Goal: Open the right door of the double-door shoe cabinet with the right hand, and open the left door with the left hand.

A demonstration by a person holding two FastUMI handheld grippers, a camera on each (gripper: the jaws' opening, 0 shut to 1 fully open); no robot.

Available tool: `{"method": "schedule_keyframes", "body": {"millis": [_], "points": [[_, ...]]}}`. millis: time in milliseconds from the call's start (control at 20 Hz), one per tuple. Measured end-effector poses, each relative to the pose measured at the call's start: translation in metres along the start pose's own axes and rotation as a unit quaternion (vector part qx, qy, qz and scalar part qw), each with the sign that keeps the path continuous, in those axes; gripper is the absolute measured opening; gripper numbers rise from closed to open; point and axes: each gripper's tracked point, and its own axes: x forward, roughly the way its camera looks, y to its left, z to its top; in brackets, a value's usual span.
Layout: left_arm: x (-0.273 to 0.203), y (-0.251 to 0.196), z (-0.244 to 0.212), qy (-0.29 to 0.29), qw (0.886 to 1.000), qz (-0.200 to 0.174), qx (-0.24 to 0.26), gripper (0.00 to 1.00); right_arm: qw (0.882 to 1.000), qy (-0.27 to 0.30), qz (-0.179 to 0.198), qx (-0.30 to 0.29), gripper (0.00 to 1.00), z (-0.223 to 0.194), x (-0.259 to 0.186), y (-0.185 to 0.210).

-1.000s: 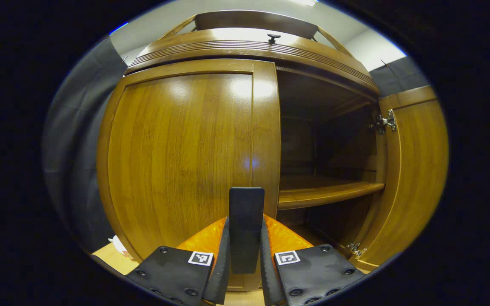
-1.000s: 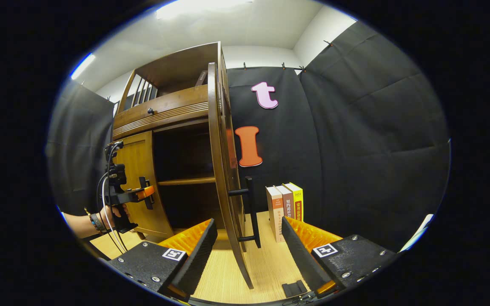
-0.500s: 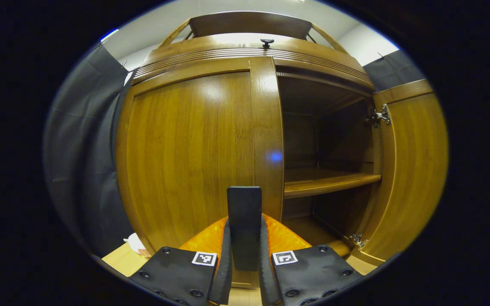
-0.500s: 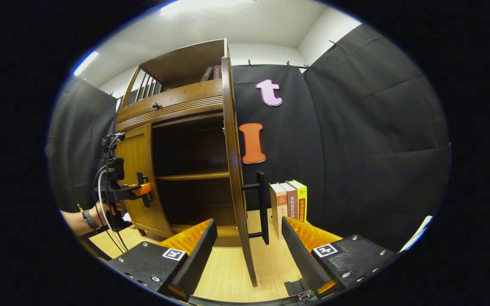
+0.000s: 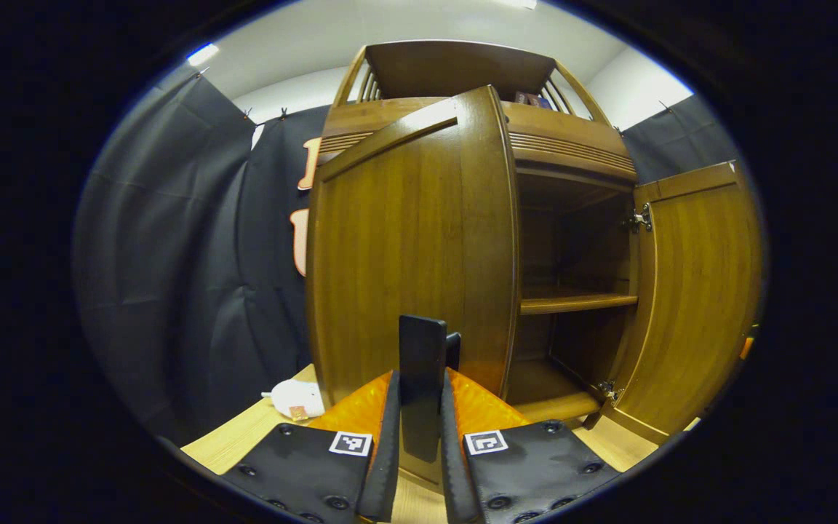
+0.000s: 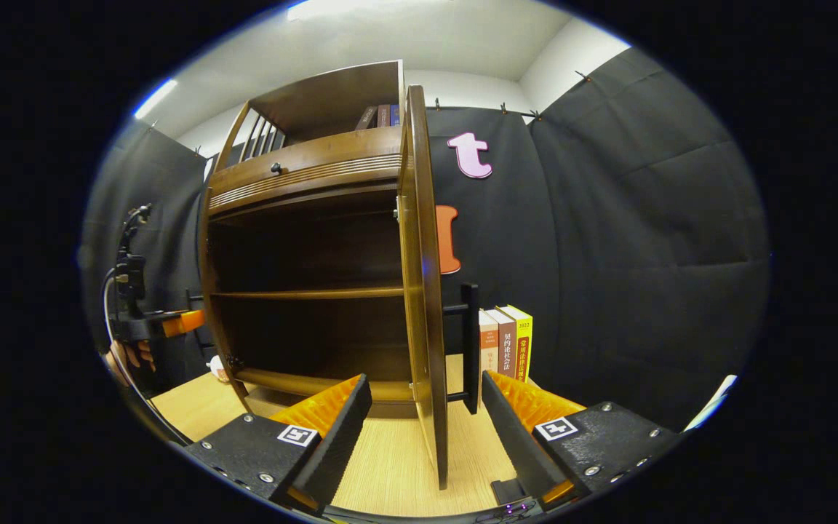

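Wooden tabletop (image 6: 390, 466): left tool (image 5: 420, 437) pinches left door handle (image 5: 420, 378); right tool (image 6: 426, 444) spread; book (image 6: 521, 342) reads "2022".

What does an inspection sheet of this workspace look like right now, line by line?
Surface: light wooden table carrying the cabinet.
Job's things: shoe cabinet; left door swung partly open, its handle clamped; right door wide open, its handle free; shelf bare.
Clutter: three upright books by the right door; a white object left of the cabinet; books on the top rack.
Grippers: left tool shut on the left handle; right tool open, straddling the right door's edge without touching.
Cables: leads on the left tool.
Surroundings: black cloth wall, white ceiling.
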Motion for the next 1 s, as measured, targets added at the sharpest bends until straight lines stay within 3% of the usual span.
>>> {"method": "schedule_keyframes", "body": {"millis": [350,400,450,650,700,750,800,850,900,950,1000], "points": [[-0.026,0.043,0.003,-0.010,1.000,0.026,0.004,0.25,1.000,0.002,-0.005,0.002,0.93,0.003,0.001,0.006],[-0.030,0.050,0.004,-0.014,0.999,0.030,0.004,0.20,1.000,0.003,-0.006,0.002,0.93,0.002,0.001,0.006],[-0.032,0.056,0.005,-0.020,0.999,0.035,0.007,0.22,1.000,0.005,-0.008,0.000,0.93,0.002,0.001,0.007],[-0.035,0.102,0.013,-0.036,0.996,0.078,0.013,0.16,1.000,0.002,-0.012,0.002,0.93,0.005,0.003,0.011],[-0.033,0.109,0.011,-0.032,0.997,0.070,0.007,0.19,1.000,0.002,-0.012,0.002,0.93,0.005,0.004,0.013],[-0.036,0.110,0.011,-0.032,0.998,0.057,0.002,0.00,1.000,0.004,-0.014,-0.001,0.93,0.004,0.004,0.014],[-0.035,0.112,0.010,-0.028,0.998,0.046,0.013,0.00,1.000,0.005,-0.015,-0.005,0.93,0.004,0.005,0.014],[-0.039,0.115,0.009,-0.029,0.998,0.038,0.032,0.09,1.000,0.006,-0.018,-0.009,0.93,0.004,0.006,0.014],[-0.040,0.116,0.008,-0.032,0.998,0.027,0.042,0.00,1.000,0.006,-0.020,-0.011,0.93,0.005,0.007,0.014],[-0.040,0.118,0.008,-0.036,0.998,0.017,0.042,0.09,1.000,0.005,-0.021,-0.011,0.93,0.007,0.007,0.015],[-0.039,0.120,0.010,-0.040,0.999,0.008,0.036,0.09,1.000,0.004,-0.023,-0.010,0.93,0.008,0.007,0.015]]}}
